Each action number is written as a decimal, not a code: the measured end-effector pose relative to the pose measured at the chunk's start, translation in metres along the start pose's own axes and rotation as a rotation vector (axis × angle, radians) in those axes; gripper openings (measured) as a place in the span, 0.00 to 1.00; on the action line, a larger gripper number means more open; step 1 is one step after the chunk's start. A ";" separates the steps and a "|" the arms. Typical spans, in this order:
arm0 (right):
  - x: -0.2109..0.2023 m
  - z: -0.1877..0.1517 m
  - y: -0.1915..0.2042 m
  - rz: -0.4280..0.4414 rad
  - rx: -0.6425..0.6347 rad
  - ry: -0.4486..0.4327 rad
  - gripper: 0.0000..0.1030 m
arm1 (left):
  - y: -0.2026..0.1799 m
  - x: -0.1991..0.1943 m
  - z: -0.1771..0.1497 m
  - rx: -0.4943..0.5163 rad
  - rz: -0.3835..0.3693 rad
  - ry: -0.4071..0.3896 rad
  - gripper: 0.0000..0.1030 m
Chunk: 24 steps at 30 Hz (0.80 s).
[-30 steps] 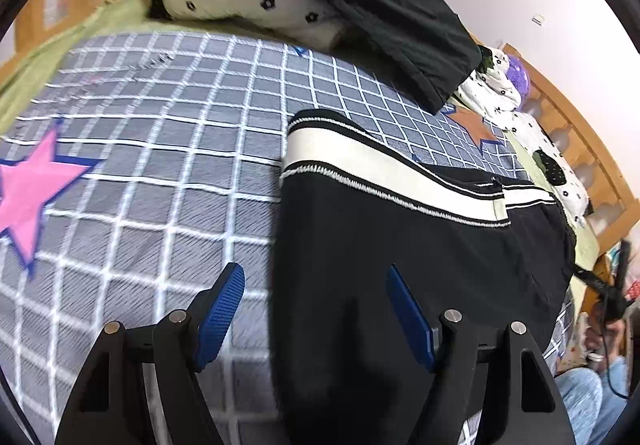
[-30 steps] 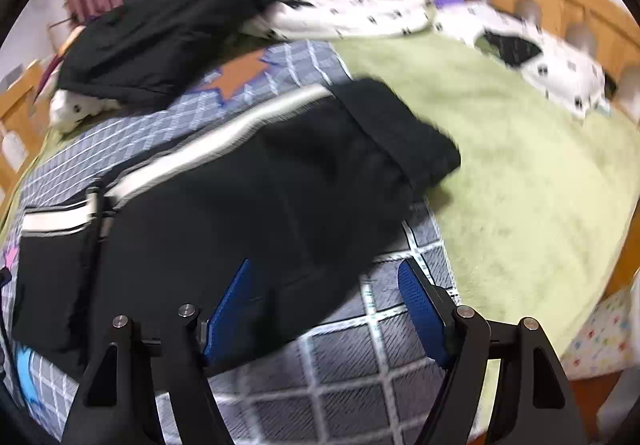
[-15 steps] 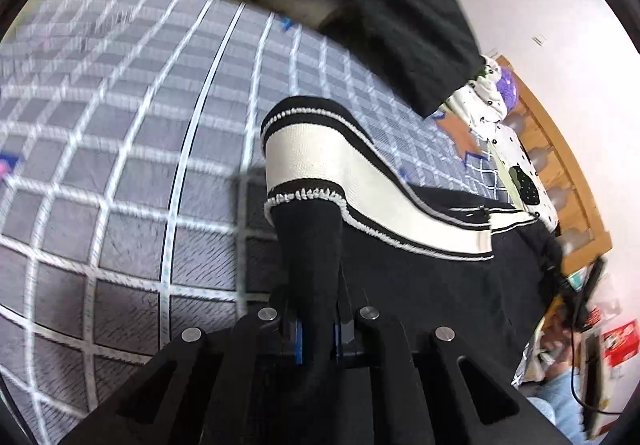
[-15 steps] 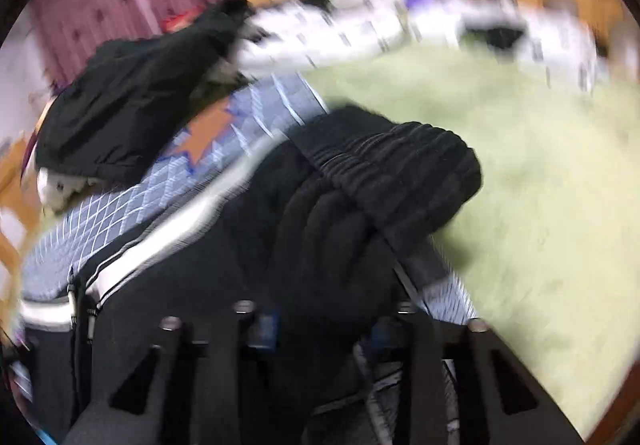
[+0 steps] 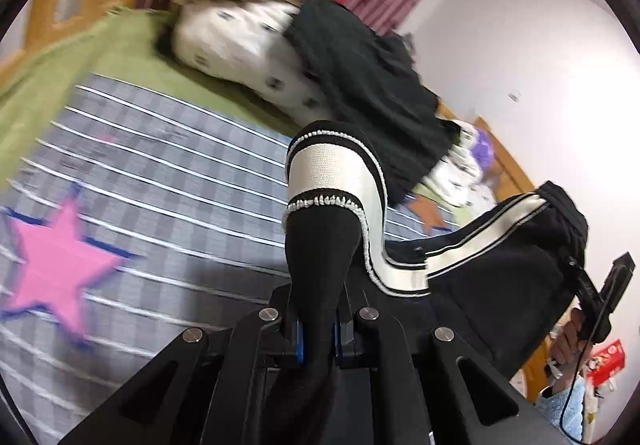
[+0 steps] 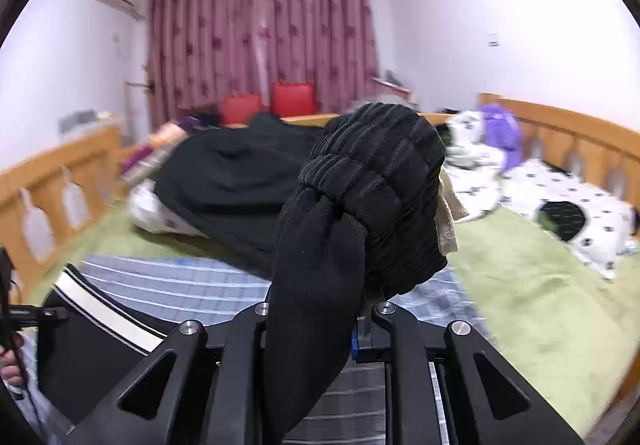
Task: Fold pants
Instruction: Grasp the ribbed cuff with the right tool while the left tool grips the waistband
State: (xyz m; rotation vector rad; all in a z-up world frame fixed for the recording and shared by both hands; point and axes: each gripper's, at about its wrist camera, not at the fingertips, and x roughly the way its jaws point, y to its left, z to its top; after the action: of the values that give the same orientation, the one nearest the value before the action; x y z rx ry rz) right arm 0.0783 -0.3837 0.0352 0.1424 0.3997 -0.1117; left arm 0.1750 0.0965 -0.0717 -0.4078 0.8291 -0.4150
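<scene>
The black pants [image 5: 492,277] with a white side stripe hang lifted above the bed between both grippers. My left gripper [image 5: 318,337] is shut on the leg-cuff end, where the white band [image 5: 324,173] stands up. My right gripper [image 6: 316,329] is shut on the ribbed waistband end of the pants [image 6: 372,189], which bunches above the jaws. The other gripper and the hand on it show at the right edge of the left wrist view [image 5: 596,301].
A grey checked blanket with a pink star [image 5: 56,261] covers the green bed sheet [image 6: 540,285]. A black garment [image 6: 240,173] and white spotted pillows [image 6: 580,213] lie at the bed's far side. Wooden rails [image 6: 560,129] surround the bed.
Both grippers closed on the ends of the pants and lifted them off the blanket. Both views tilted upward toward the room.
</scene>
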 end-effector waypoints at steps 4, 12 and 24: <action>0.018 -0.013 0.033 0.128 0.049 0.063 0.17 | 0.054 -0.024 0.003 -0.002 0.145 0.004 0.09; 0.127 -0.145 0.033 -0.019 -0.124 0.516 0.22 | 0.142 0.034 -0.037 -0.093 0.320 0.132 0.20; 0.055 -0.151 -0.024 -0.099 -0.011 0.537 0.57 | 0.110 0.021 -0.021 -0.005 0.391 0.006 0.55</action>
State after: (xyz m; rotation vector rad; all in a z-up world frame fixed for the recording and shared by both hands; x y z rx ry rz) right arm 0.0686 -0.3879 -0.1269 0.1407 0.9431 -0.1687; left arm 0.1927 0.1752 -0.1525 -0.2405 0.8925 -0.0510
